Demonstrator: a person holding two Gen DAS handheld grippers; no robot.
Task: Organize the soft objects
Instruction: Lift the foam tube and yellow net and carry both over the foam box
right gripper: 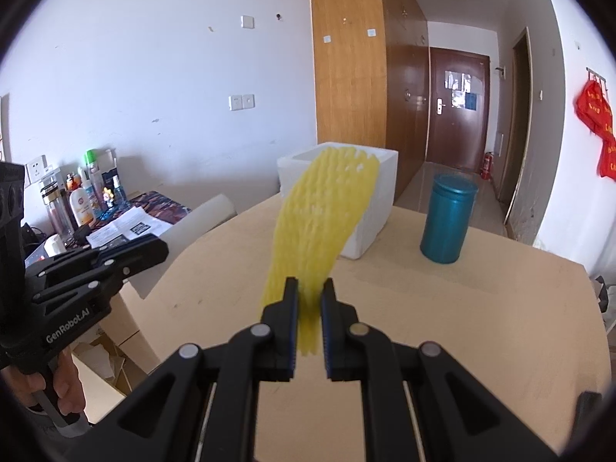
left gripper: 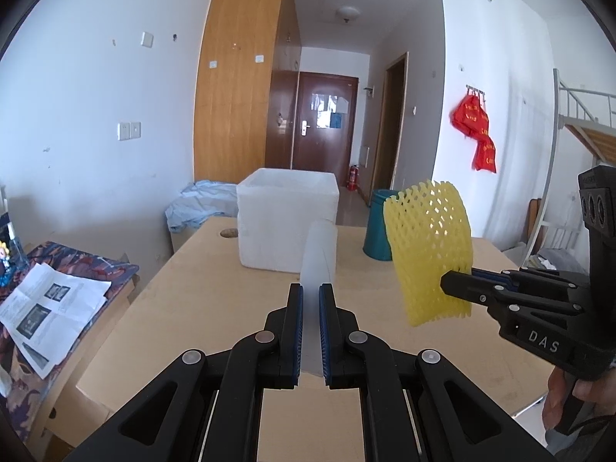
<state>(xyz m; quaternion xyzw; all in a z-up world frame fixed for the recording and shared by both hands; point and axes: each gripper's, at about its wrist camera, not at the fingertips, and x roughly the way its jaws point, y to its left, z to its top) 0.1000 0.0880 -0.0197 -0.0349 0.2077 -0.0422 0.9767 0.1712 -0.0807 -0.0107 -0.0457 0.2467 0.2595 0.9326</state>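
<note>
While the foam box (left gripper: 287, 219) interior stays hidden, a white sheet (left gripper: 317, 269) is clamped by the left gripper (left gripper: 310, 327) and yellow netting (right gripper: 319, 227) by the right gripper (right gripper: 309, 323), above the table (right gripper: 481, 327). Bottles (right gripper: 82, 196) are seen only from the right wrist.

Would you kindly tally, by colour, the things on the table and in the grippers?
White: 2, foam box and foam sheet
Yellow: 1, foam net
Teal: 1, canister
Total: 4
</note>
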